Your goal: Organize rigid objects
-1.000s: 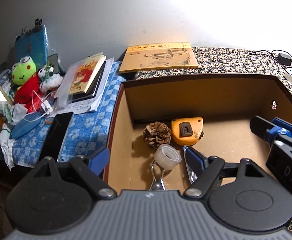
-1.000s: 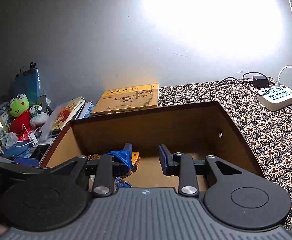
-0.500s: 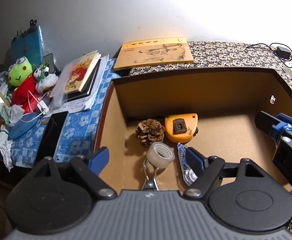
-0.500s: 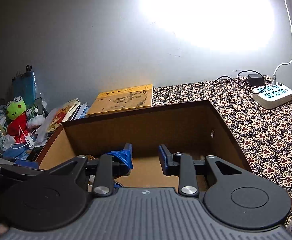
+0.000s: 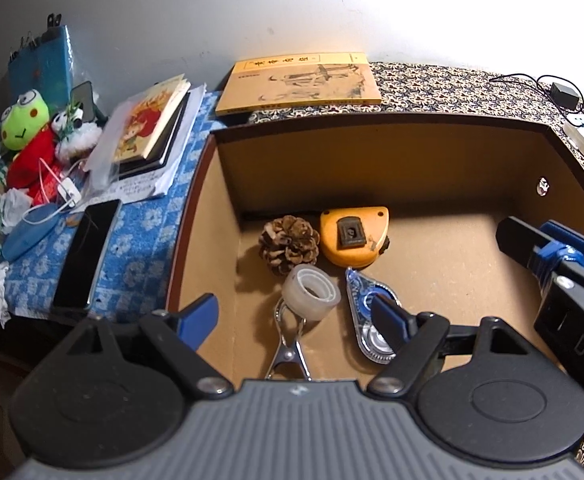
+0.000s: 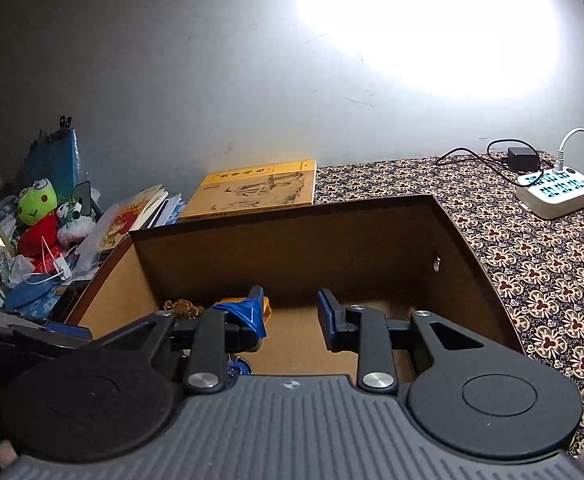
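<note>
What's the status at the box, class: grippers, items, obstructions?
Left gripper open, empty. Right gripper open, empty, over box. Pinecone, tape measure, tape roll, clip inside. Nothing blocking.

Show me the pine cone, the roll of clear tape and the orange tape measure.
pine cone (image 5: 289, 245), left wrist view, middle scales
roll of clear tape (image 5: 311, 292), left wrist view, rim
orange tape measure (image 5: 354, 240), left wrist view, casing

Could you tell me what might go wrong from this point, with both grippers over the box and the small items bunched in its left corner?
1. The tape roll leans against the pine cone and lies over the metal clip; pulling any one could drag the others.
2. The left gripper straddles the box's left wall, so lowering it may strike the rim.
3. The right gripper hangs open close by; the two tools could collide inside the box.
</note>
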A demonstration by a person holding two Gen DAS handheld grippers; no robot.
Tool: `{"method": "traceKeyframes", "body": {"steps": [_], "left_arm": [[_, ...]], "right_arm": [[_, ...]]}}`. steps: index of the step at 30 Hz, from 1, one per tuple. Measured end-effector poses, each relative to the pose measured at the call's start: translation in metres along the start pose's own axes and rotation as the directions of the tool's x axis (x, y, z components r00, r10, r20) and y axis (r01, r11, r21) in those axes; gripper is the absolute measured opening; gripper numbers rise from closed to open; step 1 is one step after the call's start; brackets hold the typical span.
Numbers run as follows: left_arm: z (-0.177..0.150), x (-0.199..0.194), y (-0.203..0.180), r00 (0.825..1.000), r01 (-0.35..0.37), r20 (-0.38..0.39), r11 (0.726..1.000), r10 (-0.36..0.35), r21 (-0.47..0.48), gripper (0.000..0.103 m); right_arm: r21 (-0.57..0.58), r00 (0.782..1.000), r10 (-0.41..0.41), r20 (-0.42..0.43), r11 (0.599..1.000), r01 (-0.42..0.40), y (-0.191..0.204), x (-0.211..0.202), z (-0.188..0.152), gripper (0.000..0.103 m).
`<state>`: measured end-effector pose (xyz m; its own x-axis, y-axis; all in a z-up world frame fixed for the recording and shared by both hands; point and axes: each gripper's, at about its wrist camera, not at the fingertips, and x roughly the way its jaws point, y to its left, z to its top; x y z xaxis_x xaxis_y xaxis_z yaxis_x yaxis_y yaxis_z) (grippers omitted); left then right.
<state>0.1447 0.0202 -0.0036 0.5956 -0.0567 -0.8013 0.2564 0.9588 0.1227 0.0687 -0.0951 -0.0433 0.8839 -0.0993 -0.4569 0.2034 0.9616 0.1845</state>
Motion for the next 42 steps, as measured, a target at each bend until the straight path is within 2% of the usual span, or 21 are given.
{"method": "traceKeyframes", "body": {"steps": [5, 42], "left_arm": [[0.0002, 0.0028, 0.0015, 1.0, 0.028, -0.011, 0.999, -0.028, -0.016, 0.081], [-0.0025, -0.0054, -0.0009, 0.998, 0.052, 0.029, 0.999, -0.052, 0.008, 0.081]], "right_arm": [[-0.003, 1.0, -0.004, -0.002, 1.0, 0.004, -0.0009, -0.0007, -0.0008, 0.012], [-0.003, 1.0, -0.013, 0.003, 1.0, 0.013, -0.0013, -0.0046, -0.0009, 0.012]]}}
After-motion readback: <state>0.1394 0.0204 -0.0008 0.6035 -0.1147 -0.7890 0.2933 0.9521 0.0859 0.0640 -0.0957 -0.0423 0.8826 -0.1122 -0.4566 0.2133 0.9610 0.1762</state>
